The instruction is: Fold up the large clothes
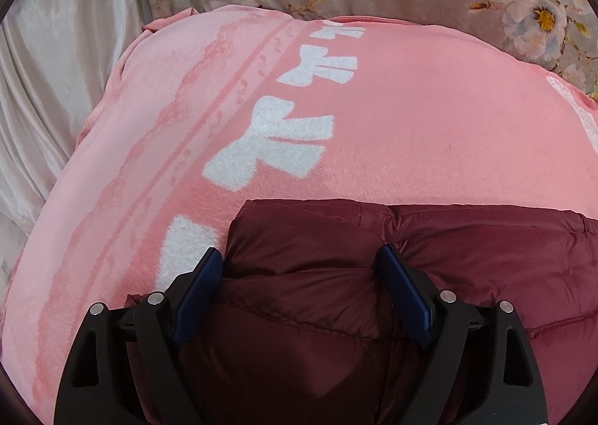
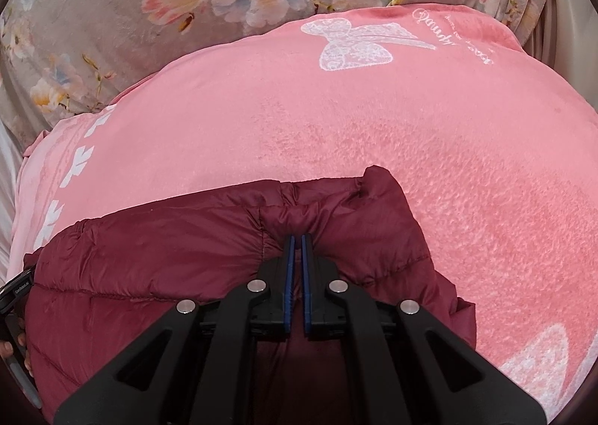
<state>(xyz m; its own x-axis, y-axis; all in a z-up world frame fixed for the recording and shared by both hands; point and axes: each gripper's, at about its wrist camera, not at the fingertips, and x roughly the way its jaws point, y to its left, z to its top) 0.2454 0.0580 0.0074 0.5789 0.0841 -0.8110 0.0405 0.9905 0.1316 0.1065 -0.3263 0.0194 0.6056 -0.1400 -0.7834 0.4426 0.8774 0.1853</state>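
A maroon quilted puffer jacket [image 1: 448, 257] lies on a pink fleece blanket [image 1: 411, 107]. My left gripper [image 1: 302, 260] is open, its blue pads on either side of a puffed fold at the jacket's left end. In the right wrist view the jacket [image 2: 168, 249] fills the lower left. My right gripper [image 2: 298, 238] is shut on a bunched fold of the jacket near its far edge, with the jacket's right corner [image 2: 377, 182] sticking up beyond it. The left gripper's body [image 2: 15, 298] shows at the left rim.
The pink blanket [image 2: 336, 126] has white bow prints [image 1: 276, 145] and a lace butterfly [image 2: 355, 44]. Beyond it lies a grey floral bedspread [image 2: 149, 6]. A pale satin sheet [image 1: 56, 70] lies to the left.
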